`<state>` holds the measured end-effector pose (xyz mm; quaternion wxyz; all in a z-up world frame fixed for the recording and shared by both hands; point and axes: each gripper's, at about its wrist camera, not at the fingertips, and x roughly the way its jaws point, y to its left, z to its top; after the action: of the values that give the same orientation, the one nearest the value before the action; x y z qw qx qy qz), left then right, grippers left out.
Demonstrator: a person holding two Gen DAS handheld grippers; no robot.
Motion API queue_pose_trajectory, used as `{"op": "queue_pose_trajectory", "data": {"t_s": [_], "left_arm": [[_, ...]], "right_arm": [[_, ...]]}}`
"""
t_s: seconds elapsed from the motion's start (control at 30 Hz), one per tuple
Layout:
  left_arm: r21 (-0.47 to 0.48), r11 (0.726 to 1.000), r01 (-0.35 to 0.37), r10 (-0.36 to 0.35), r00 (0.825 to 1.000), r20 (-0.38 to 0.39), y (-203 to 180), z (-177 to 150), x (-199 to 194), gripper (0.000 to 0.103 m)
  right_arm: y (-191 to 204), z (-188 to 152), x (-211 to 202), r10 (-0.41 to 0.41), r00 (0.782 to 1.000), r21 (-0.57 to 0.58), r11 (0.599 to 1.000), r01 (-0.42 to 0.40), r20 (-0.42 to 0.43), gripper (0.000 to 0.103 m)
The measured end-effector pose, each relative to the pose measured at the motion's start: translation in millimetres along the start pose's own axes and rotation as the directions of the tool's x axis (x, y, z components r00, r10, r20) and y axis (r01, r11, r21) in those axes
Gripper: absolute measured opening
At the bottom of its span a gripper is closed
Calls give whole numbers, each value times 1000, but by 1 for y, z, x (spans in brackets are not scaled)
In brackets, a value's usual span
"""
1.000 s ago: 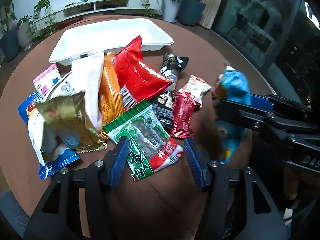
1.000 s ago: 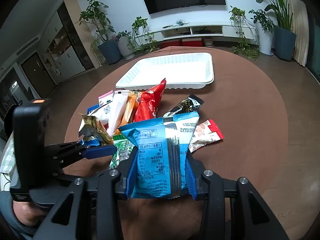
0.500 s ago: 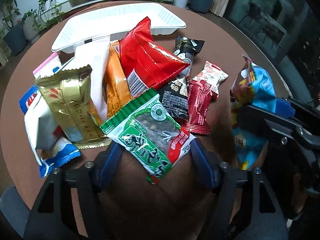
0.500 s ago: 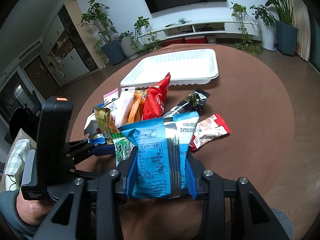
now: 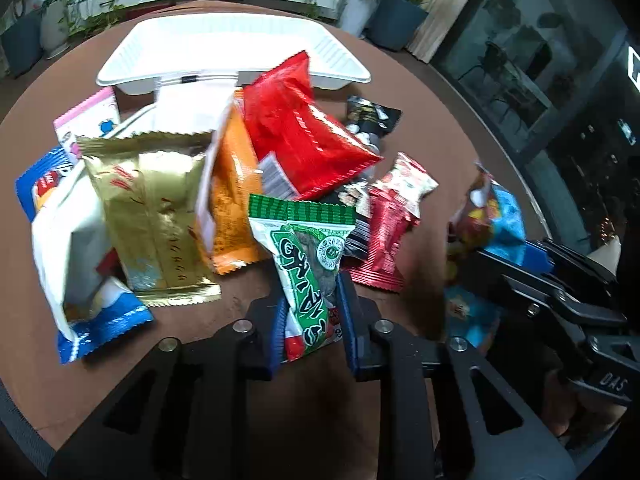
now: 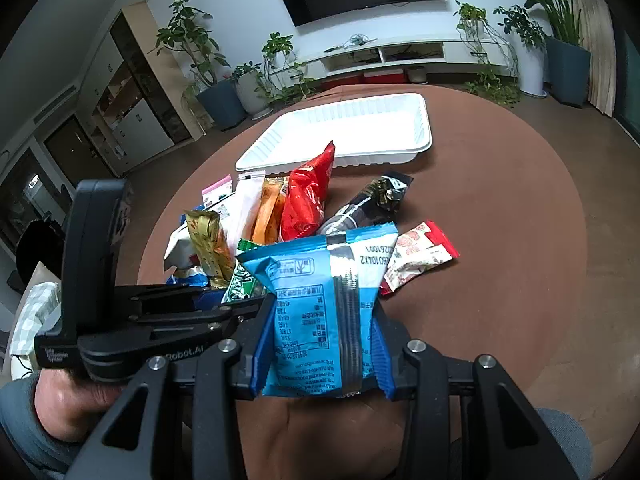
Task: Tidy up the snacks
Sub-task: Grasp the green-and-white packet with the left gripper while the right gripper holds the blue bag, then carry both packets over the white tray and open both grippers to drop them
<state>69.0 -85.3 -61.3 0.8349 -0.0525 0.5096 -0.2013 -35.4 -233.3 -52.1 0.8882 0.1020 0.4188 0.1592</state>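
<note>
While the round brown table (image 6: 500, 208) carries an empty white plastic tray (image 6: 344, 128) at its far edge, nothing is sorted: the right gripper (image 6: 320, 344) pinches a blue foil packet (image 6: 320, 304), and the left gripper (image 5: 312, 320) is closing on a green-and-white seed packet (image 5: 308, 256).

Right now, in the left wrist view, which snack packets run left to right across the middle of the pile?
White and blue packet → gold packet → orange packet → green packet → dark red packet → blue packet, held up at far right.
</note>
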Motion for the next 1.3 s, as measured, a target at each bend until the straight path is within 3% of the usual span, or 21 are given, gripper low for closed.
{"op": "queue_pose_trajectory", "data": {"t_s": [0.47,0.77,1.3], "left_arm": [[19,997,71,-71,997,14,2,-25,-13,18],[23,993,114,-115,993,37,2,-23,-15,18],[8,975,220,-220,970,99,13,-30,-63,18]], "right_arm": [[1,-4,0,-9,1000,41,999,9,8,41],[3,-3,-2,-4,1000,49,999,3,22,38],[-6,3,-15,40,999,98,994,-43,33,34]]}}
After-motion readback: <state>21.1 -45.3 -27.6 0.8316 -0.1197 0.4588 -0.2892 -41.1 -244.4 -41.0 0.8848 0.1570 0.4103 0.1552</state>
